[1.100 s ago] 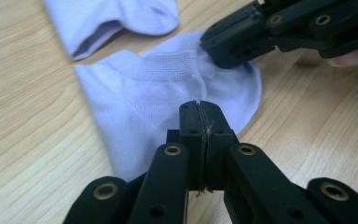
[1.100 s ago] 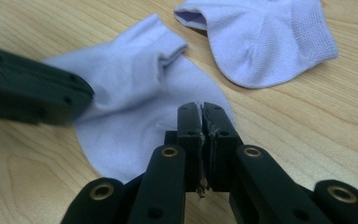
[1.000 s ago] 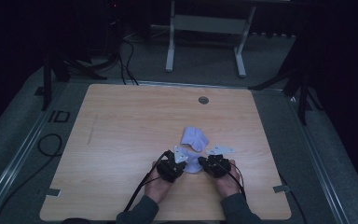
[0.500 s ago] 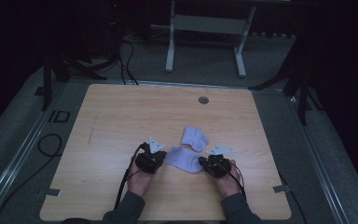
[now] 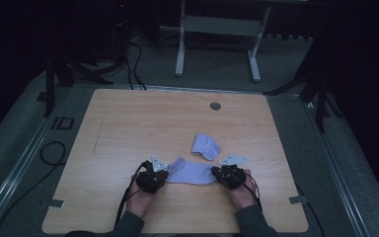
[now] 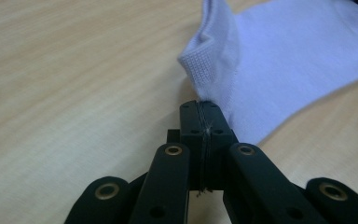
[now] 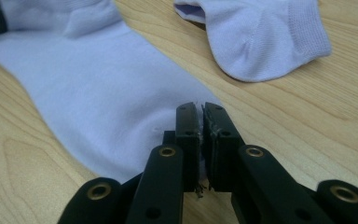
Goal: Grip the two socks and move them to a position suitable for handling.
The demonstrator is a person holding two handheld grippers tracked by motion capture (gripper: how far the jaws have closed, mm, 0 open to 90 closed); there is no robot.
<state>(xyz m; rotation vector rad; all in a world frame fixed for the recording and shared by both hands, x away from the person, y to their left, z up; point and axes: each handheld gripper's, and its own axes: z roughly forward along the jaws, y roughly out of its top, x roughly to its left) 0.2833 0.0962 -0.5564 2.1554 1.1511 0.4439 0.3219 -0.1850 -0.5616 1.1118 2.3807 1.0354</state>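
While both grippers pinch the flat sock between them on the table, left gripper clamped on its cuff and right gripper, jaws just easing, on its toe, pull evenly to smooth it. Second sock lies crumpled just beyond, apart; nothing blocks.

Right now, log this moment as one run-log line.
left gripper: shut on stretched sock cuff | right gripper: jaws just opening, toe between them | second sock: folded behind, untouched | table
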